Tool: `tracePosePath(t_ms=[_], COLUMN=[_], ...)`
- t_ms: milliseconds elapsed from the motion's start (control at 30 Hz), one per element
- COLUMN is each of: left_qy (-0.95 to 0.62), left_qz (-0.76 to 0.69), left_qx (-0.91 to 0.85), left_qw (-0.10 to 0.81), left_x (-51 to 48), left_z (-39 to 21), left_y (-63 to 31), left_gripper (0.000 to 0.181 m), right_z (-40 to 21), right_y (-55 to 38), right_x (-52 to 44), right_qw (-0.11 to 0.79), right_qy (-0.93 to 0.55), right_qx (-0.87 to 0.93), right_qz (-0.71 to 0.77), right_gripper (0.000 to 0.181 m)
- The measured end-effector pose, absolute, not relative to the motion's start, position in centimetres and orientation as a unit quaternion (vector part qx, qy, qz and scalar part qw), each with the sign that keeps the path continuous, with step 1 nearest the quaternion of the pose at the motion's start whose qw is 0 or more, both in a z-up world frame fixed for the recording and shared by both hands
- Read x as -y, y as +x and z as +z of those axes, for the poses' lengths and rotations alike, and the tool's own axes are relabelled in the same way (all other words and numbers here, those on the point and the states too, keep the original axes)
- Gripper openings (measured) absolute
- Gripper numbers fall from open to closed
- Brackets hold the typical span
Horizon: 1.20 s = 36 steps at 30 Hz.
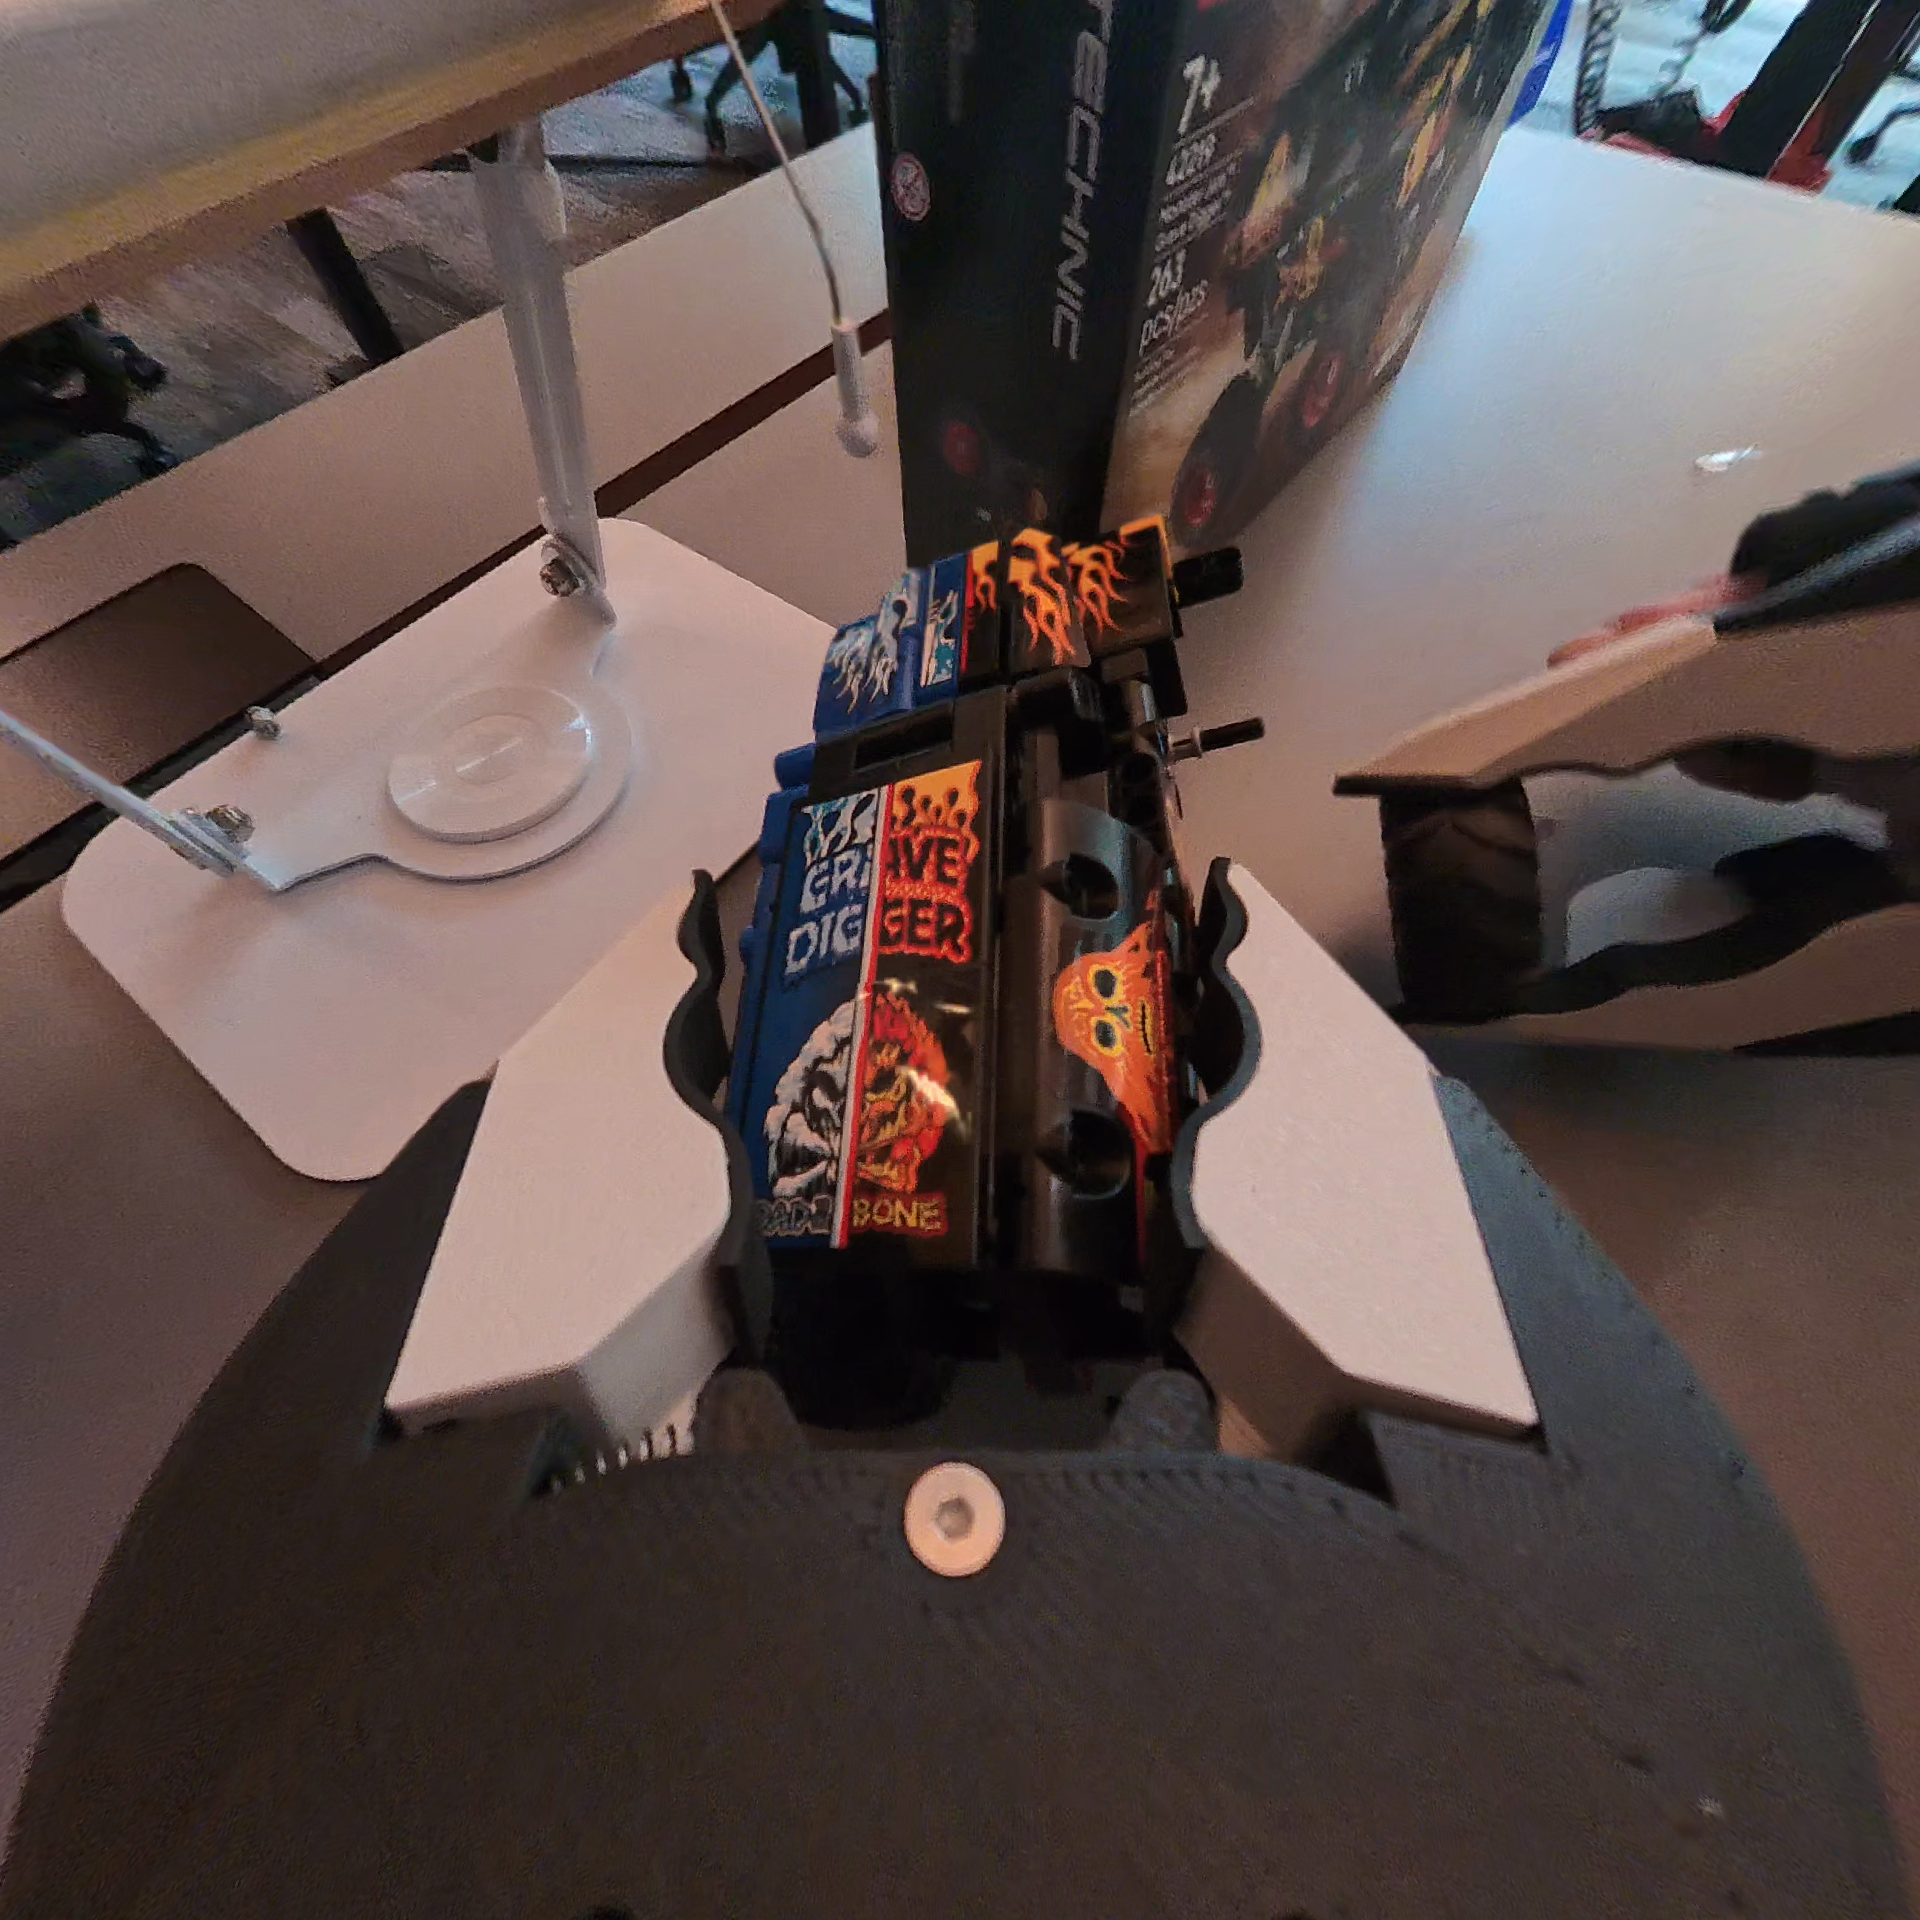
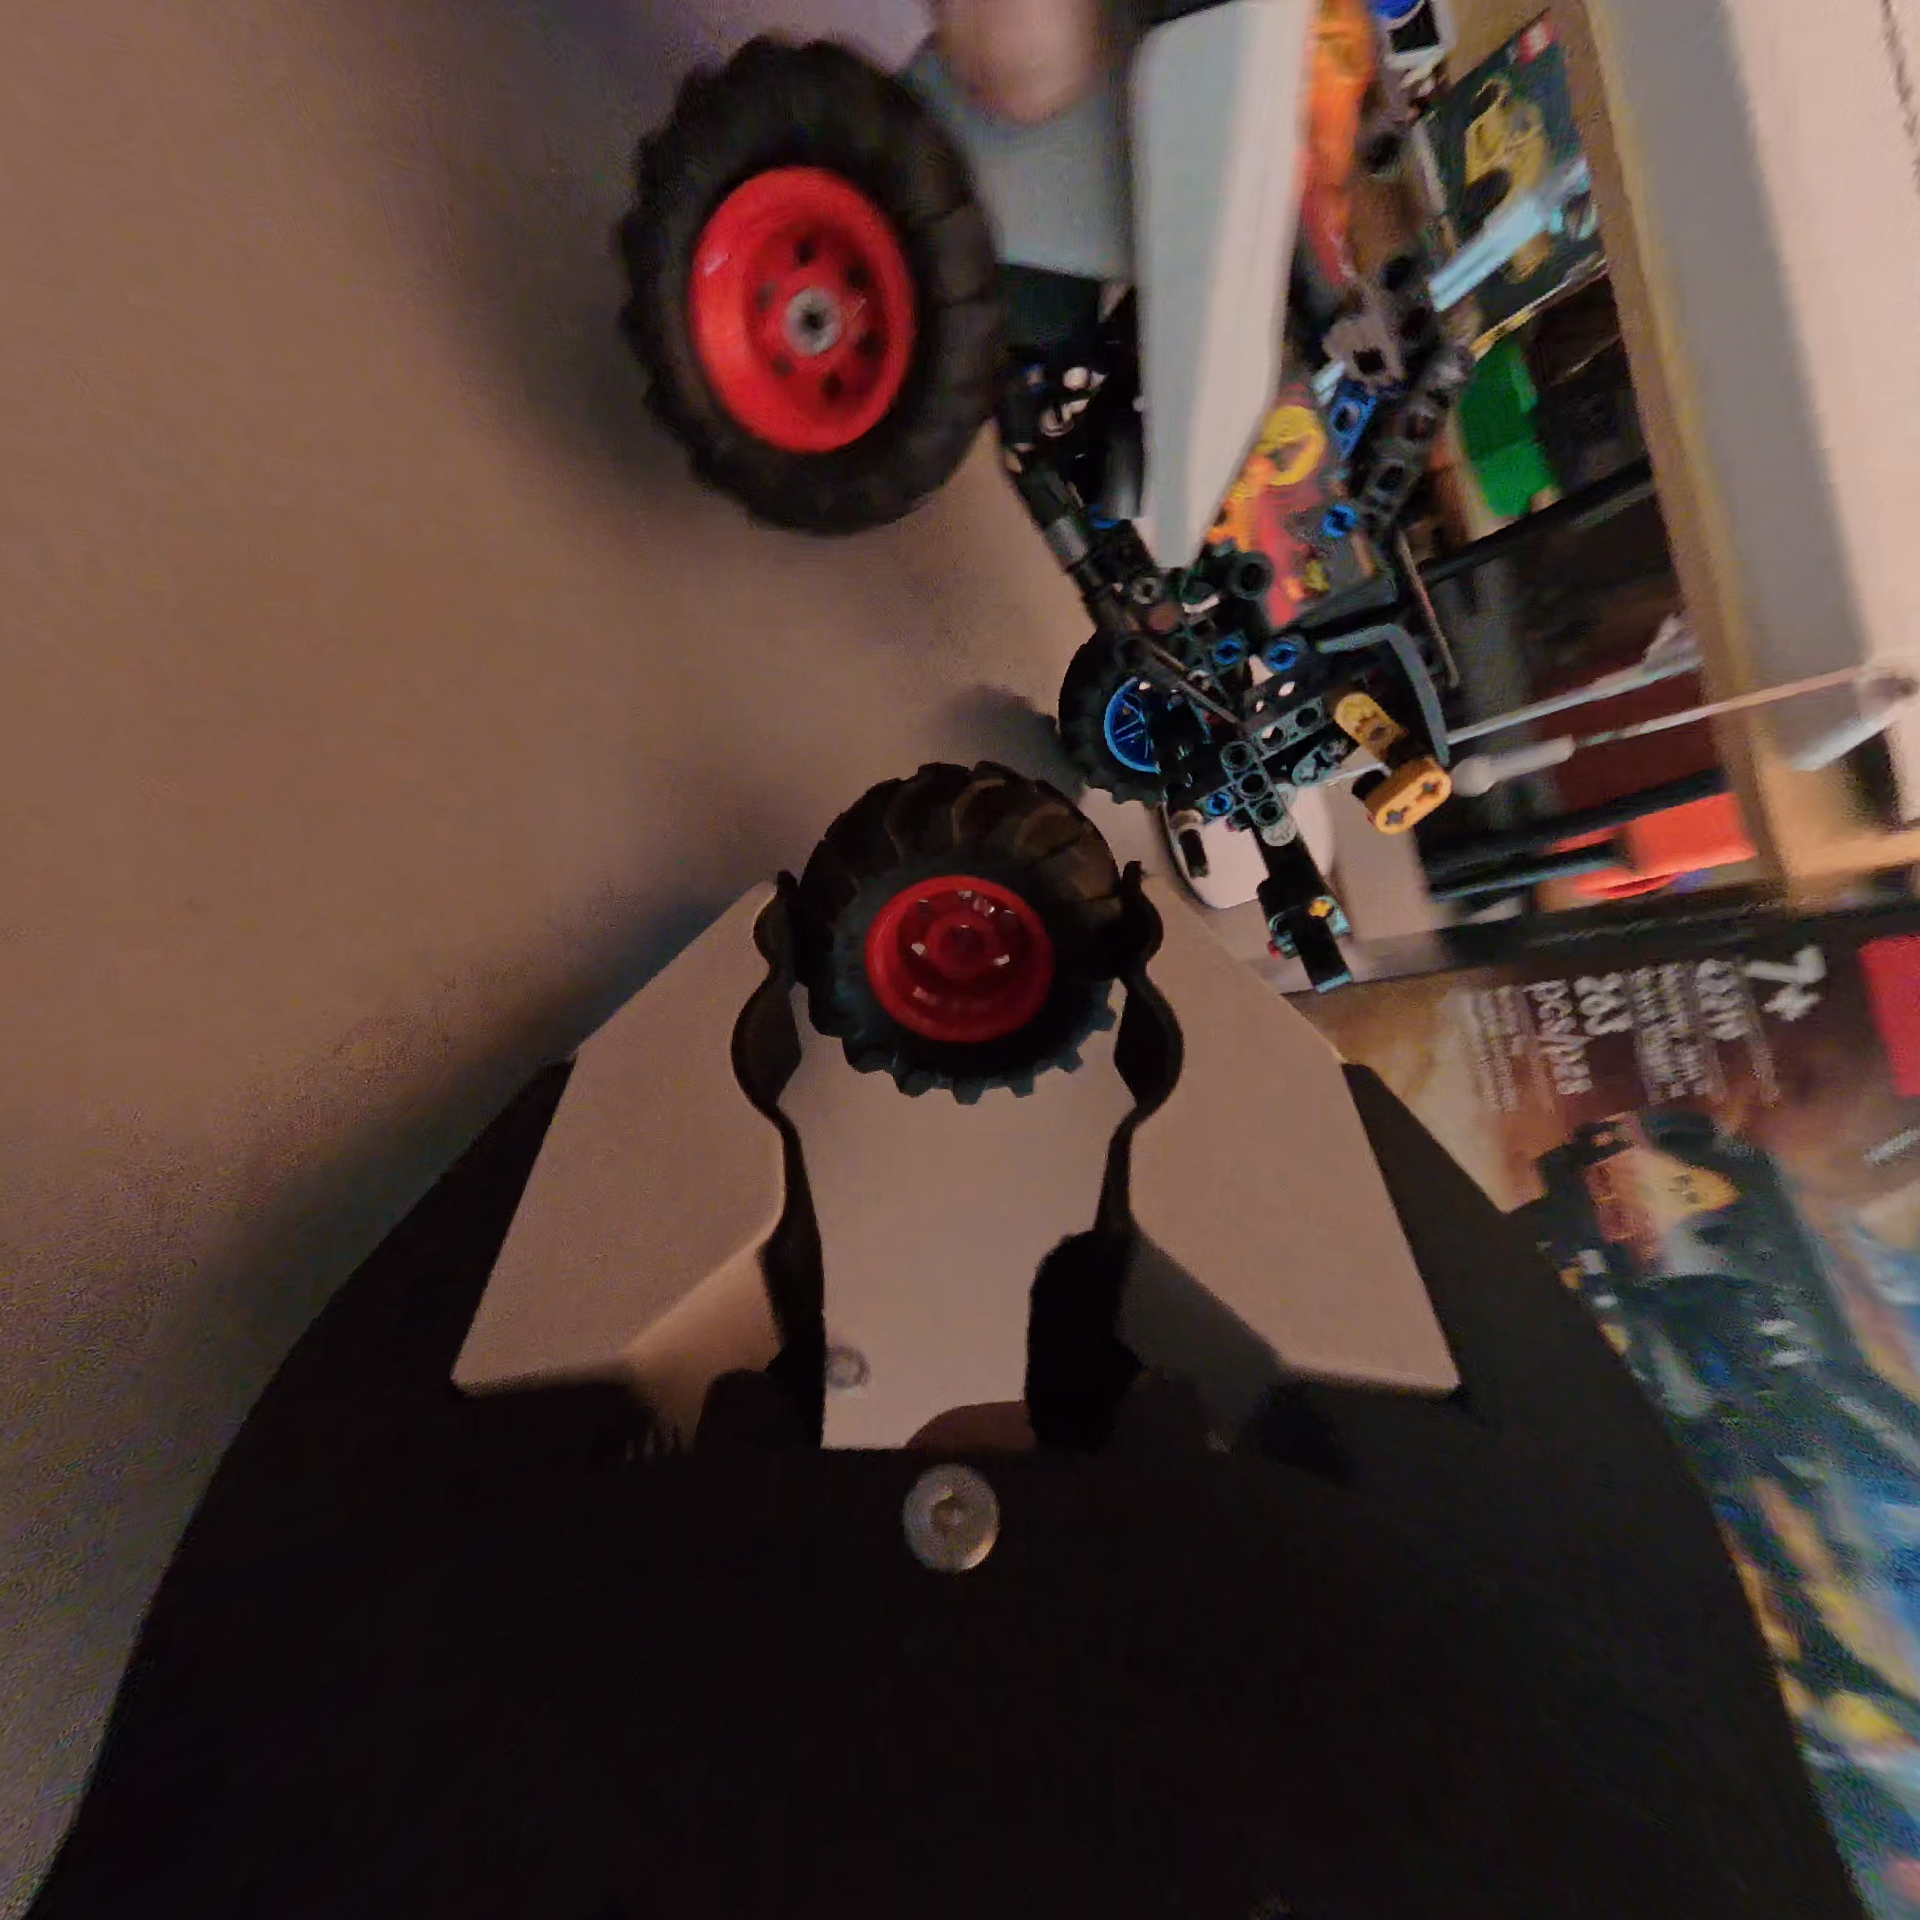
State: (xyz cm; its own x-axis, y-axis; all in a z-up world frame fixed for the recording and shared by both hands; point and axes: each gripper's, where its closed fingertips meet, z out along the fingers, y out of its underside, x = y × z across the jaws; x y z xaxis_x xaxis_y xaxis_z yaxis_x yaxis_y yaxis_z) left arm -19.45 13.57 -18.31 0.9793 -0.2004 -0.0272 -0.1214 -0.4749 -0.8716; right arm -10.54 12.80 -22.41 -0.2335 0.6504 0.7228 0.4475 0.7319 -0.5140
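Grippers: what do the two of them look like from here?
Both match. The left gripper and the right gripper each have a dark, ribbed printed body with one silver screw, two pale wedge-shaped fingers, and wavy black pads along the inner edges. No cables or sleeves show.

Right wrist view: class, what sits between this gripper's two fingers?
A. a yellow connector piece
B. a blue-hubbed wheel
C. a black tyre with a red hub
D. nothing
C: the right gripper is shut on a wheel with a black tyre and a red hub, its fingers pressed against the tread on both sides.
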Motion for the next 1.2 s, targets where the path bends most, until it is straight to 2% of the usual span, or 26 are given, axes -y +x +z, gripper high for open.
tracePosePath(t_ms=[300, 333, 400, 533, 567, 600, 633, 767, 900, 1067, 1200], left_qy=[-0.858, -0.858, -0.859, -0.857, -0.857, -0.857, -0.857, -0.855, -0.854, -0.856, -0.858], left_qz=[-0.045, -0.044, -0.040, -0.043, -0.042, -0.041, -0.041, -0.047, -0.051, -0.050, -0.048], left_qx=[-0.086, -0.090, -0.097, -0.100, -0.099, -0.099, -0.098, -0.087, -0.083, -0.087, -0.091], left_qw=[0.505, 0.503, 0.502, 0.503, 0.504, 0.505, 0.505, 0.510, 0.510, 0.507, 0.503], left_x=[-13.4, -13.4, -13.3, -13.1, -13.1, -13.1, -13.0, -12.9, -13.0, -13.0, -13.1], left_z=[-18.2, -18.2, -18.3, -18.2, -18.2, -18.1, -18.1, -17.9, -17.9, -18.0, -18.0], left_y=[-19.6, -19.4, -19.3, -19.3, -19.3, -19.3, -19.4, -19.7, -19.8, -19.6, -19.5], left_gripper=[0.090, 0.090, 0.090, 0.090, 0.090, 0.090, 0.090, 0.090, 0.090, 0.090, 0.090], right_z=[-24.0, -24.1, -24.1, -23.6, -23.3, -22.8, -22.1, -17.5, -13.3, -11.7, -12.9], right_y=[-9.1, -9.0, -8.8, -7.7, -7.4, -6.9, -6.4, -3.7, 0.6, 6.6, 10.5], right_x=[-13.8, -14.0, -14.0, -14.7, -15.0, -15.4, -15.9, -19.9, -25.7, -30.8, -33.0], right_qw=[0.353, 0.344, 0.322, 0.301, 0.301, 0.303, 0.308, 0.373, 0.450, 0.506, 0.502], right_qy=[-0.475, -0.481, -0.494, -0.504, -0.505, -0.503, -0.505, -0.533, -0.581, -0.635, -0.675], right_qx=[0.761, 0.759, 0.751, 0.745, 0.741, 0.738, 0.732, 0.663, 0.558, 0.470, 0.459], right_qz=[0.265, 0.273, 0.297, 0.318, 0.325, 0.332, 0.338, 0.370, 0.386, 0.346, 0.285], right_gripper=[0.064, 0.067, 0.086, 0.085, 0.078, 0.065, 0.061, 0.054, 0.037, 0.034, 0.034])
